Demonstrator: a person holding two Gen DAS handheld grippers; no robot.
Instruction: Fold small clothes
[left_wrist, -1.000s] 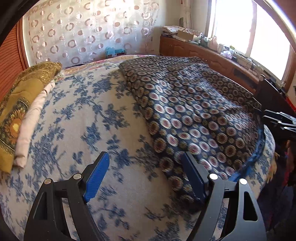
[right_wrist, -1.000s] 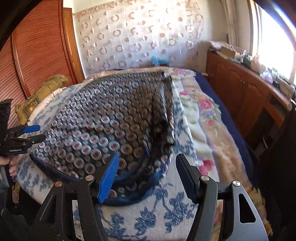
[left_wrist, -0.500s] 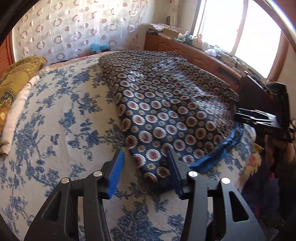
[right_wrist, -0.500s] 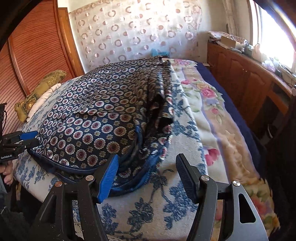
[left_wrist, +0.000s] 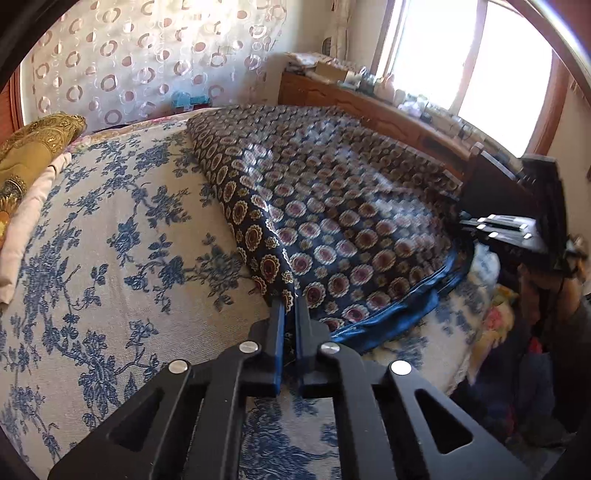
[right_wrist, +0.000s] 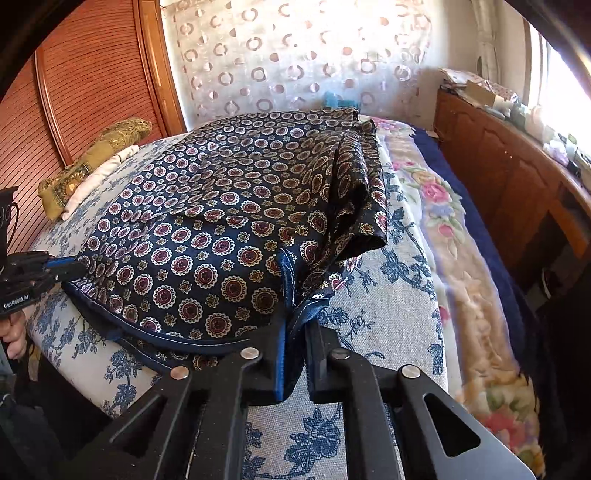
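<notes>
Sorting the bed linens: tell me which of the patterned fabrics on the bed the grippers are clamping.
The navy medallion-print garment, blue-trimmed; the left gripper and right gripper pinch its near edge. The blue-floral cover stays flat.

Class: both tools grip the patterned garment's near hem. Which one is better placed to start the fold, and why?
Probably the left tool: it pinches a flat corner of the garment; the right tool's side is bunched.

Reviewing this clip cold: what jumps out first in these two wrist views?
The navy medallion-print garment dominates, spread over the blue floral bedspread with its blue-trimmed hem toward the cameras. Both grippers are clamped on that hem: the left gripper on its left corner, the right gripper on bunched trim at its right corner. A gold pillow lies at the bed's far left.
</notes>
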